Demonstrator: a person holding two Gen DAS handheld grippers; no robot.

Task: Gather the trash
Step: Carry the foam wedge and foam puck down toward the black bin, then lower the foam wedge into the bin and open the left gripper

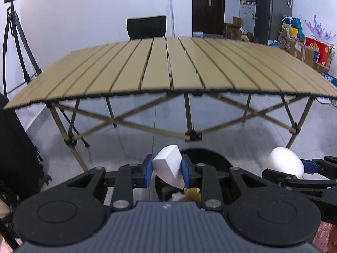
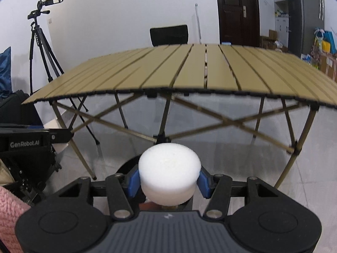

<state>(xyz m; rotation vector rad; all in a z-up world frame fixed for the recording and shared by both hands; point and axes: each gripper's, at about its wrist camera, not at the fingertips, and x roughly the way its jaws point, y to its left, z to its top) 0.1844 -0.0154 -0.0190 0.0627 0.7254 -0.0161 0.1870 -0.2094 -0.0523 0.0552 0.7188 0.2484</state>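
The left gripper [image 1: 166,169] is angled downward, its blue-padded fingers [image 1: 148,172] clamped on a white wedge-shaped foam block [image 1: 167,166]. The right gripper [image 2: 169,181] is held just beside it at a similar downward tilt, its blue fingers [image 2: 133,181] pressed against the sides of a white round foam disc [image 2: 169,170].

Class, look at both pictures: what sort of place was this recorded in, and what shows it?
Probably a room in a home or small office used for recording: a folding slat table, a camera on a tripod, a dark wooden door, and boxes and bags along the wall.
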